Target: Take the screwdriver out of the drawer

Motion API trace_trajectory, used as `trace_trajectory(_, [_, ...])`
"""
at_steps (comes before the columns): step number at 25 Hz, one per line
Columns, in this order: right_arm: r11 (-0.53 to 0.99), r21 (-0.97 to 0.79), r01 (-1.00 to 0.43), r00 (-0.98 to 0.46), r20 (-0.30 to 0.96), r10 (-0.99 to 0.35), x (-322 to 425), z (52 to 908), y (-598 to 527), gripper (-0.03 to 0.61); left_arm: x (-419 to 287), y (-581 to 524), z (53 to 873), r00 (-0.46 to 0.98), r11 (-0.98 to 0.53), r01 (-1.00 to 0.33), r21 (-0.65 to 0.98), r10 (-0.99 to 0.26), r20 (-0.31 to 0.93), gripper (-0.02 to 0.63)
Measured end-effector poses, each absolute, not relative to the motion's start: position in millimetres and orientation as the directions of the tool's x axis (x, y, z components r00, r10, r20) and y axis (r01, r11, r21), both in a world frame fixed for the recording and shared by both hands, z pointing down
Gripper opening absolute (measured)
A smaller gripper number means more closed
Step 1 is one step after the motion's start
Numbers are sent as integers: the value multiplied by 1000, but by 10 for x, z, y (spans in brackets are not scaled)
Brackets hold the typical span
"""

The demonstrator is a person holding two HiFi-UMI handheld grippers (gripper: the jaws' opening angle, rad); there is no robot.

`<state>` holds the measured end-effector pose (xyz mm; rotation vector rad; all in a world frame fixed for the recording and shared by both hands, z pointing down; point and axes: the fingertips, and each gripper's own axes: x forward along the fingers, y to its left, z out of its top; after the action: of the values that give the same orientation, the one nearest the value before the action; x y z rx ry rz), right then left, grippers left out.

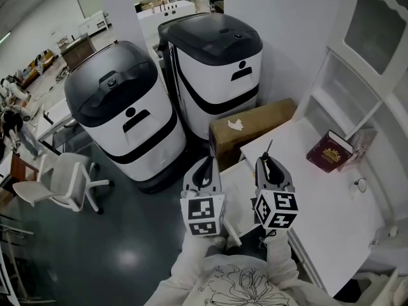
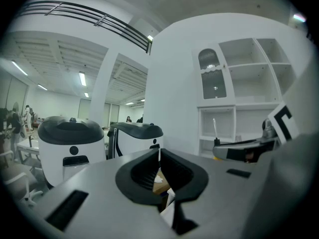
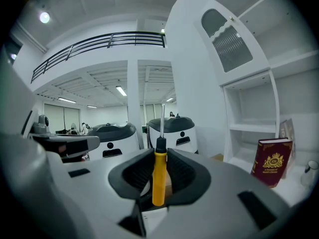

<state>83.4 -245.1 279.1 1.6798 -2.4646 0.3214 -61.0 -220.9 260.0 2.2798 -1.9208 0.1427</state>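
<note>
Right gripper (image 3: 159, 152) clamped on the yellow handle of the screwdriver (image 3: 159, 176), shaft up, centre frame, held above the white desk (image 1: 319, 196) | left gripper (image 2: 159, 156) jaws together, empty | do well: I'd grip firm, carry level, steer clear of the left gripper | count: one screwdriver, two grippers, one red book (image 1: 329, 150), two black-topped machines (image 1: 124, 113)

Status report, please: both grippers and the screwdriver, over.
Right gripper shut on screwdriver, yellow handle gripped, shaft sticking out past the tips. Left gripper shut, empty. Red book off to the right, clear of both.
</note>
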Motion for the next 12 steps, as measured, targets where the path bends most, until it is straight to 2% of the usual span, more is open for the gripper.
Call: trace_trajectory(12, [346, -104, -933, -361, 244, -900, 872, 2820, -2406, 75, -585, -2165, 2622, 172, -164, -985, 59, -968, 181, 14])
